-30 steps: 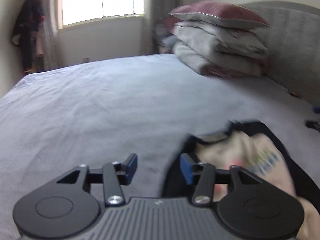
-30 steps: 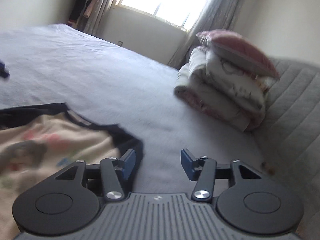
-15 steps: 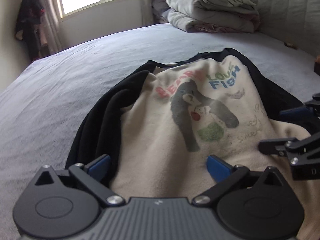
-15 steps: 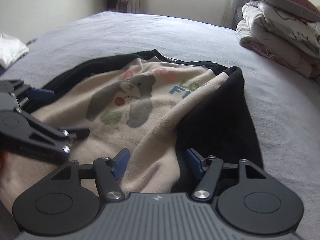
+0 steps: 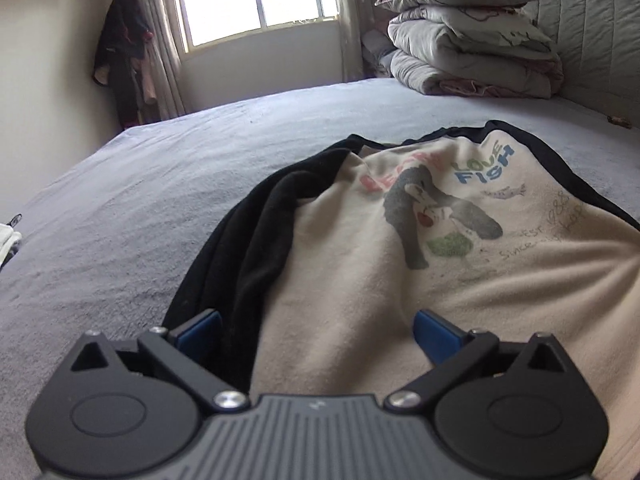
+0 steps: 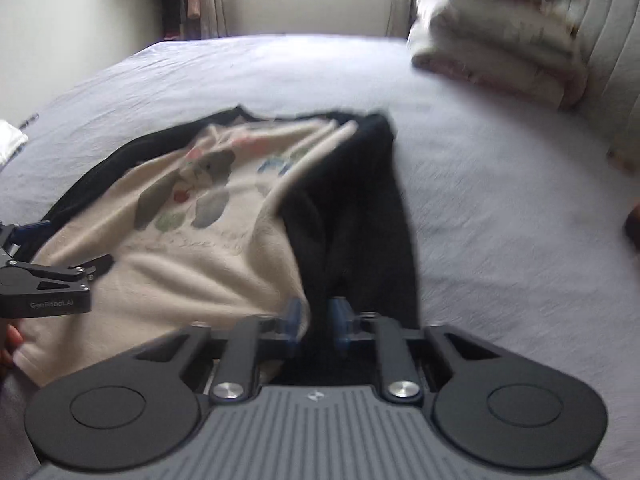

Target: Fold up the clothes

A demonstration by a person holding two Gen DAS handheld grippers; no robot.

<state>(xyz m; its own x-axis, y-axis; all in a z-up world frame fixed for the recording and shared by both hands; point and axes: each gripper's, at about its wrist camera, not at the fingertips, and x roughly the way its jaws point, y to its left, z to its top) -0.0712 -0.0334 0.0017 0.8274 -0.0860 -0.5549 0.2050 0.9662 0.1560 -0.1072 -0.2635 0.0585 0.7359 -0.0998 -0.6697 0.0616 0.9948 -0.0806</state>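
A bedroom, with a window (image 5: 256,0) at the far wall and a wide bed (image 5: 160,184) covered in grey-lavender cloth. Folded bedding (image 5: 468,56) topped by a pillow stood stacked at the headboard end. A cream sweatshirt (image 5: 380,280) with black sleeves and a printed bear lay face up on the bed, its hem toward the cameras. The left gripper (image 5: 316,334) sat at the hem with its blue-padded fingers (image 5: 200,330) spread wide, one at the black left sleeve, one on the cream panel. The right gripper (image 6: 316,320), blurred in its own view, had its pads drawn nearly together on a fold of the black right sleeve (image 6: 360,216) at the hem.
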